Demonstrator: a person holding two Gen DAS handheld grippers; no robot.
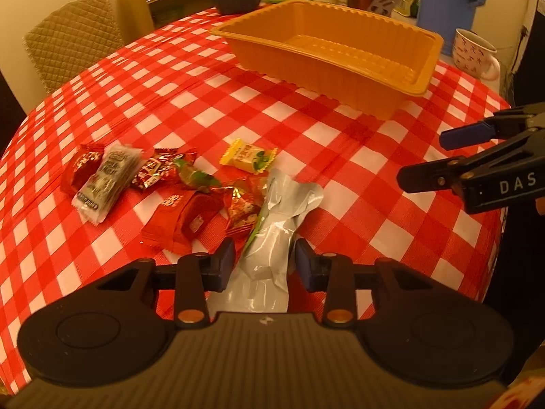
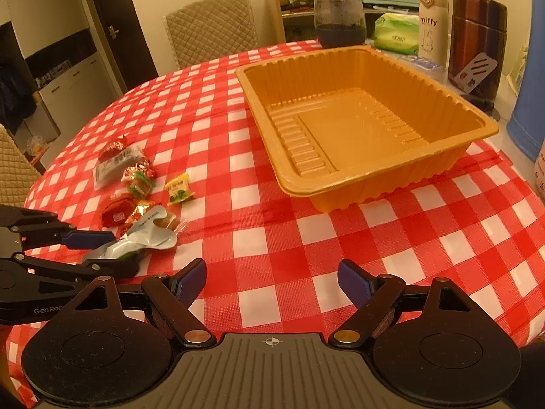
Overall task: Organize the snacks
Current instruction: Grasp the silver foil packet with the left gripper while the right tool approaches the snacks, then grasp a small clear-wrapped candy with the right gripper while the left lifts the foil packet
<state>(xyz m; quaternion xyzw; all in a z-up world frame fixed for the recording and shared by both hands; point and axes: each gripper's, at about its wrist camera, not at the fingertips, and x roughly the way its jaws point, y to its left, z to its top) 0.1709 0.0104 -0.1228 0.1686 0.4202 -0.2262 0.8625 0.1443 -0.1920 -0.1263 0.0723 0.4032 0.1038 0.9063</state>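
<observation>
1. The left gripper (image 1: 265, 260) has its jaws apart, straddling the silver pouch (image 1: 276, 235) at the near edge of the snack pile (image 1: 163, 184) on the tabletop (image 1: 340, 177); a shallow bite could let the slick foil slip.
2. The orange tray (image 2: 439, 143) sits empty, far right.
3. The right gripper (image 2: 271, 281) hovers with jaws apart, holding nothing.

Red-and-white checked tablecloth (image 2: 272, 245), orange ribbed tray (image 2: 442, 156), silver packet (image 1: 272, 238), yellow candy (image 1: 247, 155)
</observation>
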